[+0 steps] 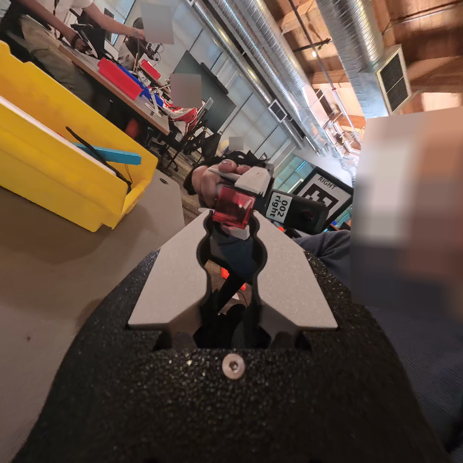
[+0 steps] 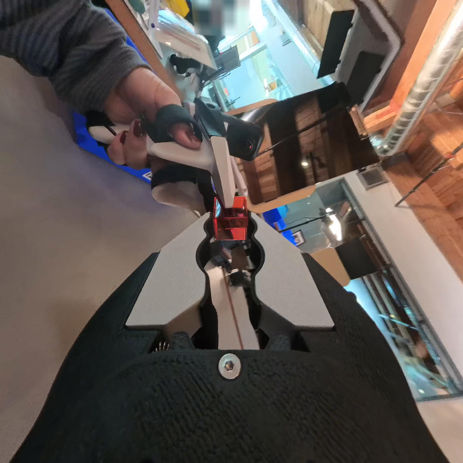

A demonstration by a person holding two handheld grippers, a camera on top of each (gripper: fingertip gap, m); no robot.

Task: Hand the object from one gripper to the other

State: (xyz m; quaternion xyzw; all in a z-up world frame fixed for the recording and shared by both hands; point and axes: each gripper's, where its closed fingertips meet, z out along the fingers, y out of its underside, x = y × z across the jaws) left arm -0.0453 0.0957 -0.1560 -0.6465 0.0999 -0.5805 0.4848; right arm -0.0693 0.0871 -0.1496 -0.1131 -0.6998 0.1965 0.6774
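A clear red cube (image 1: 234,208) hangs in the air between both grippers. My left gripper (image 1: 232,213) has its grey fingertips pressed on the cube's two sides. The right gripper's fingers (image 1: 253,180) clamp the same cube from above and below, with a person's hand behind them. In the right wrist view the cube (image 2: 230,221) sits between my right gripper's tips (image 2: 231,217). One of the left gripper's fingers (image 2: 223,175) comes down onto the cube from above; the other is hidden behind it.
A yellow bin (image 1: 62,175) with a teal stick and a black cable stands on the tan table (image 1: 50,275) to the left. A blue mat (image 2: 100,150) lies under the left hand. People work at a farther table (image 1: 120,92). Only a small space, under 4 cm, lies between the two pairs of fingers.
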